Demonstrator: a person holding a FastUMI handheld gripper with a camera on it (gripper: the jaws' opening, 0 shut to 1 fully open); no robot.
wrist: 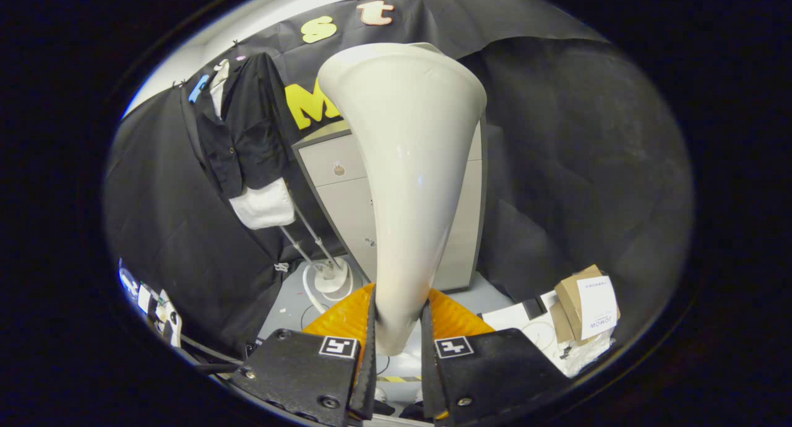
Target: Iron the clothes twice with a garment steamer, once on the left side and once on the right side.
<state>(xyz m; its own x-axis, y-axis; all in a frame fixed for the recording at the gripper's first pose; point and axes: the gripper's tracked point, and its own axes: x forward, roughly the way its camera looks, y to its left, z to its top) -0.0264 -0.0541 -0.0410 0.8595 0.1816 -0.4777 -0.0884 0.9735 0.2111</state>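
Between your gripper's [399, 328] fingers, both pressing, stands the glossy white flared steamer head [405, 167]; the hanging black jacket [244, 130] lies beyond-left, well apart.

cabinet [346, 185] close behind steamer head [405, 167]

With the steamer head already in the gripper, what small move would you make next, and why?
I would probably swing the steamer head over toward the hanging black garment. The gripper is shut on the head's narrow neck, so the hold looks secure, yet the garment hangs well beyond the fingers, beside the grey cabinet, and the head's wide end is not against it.
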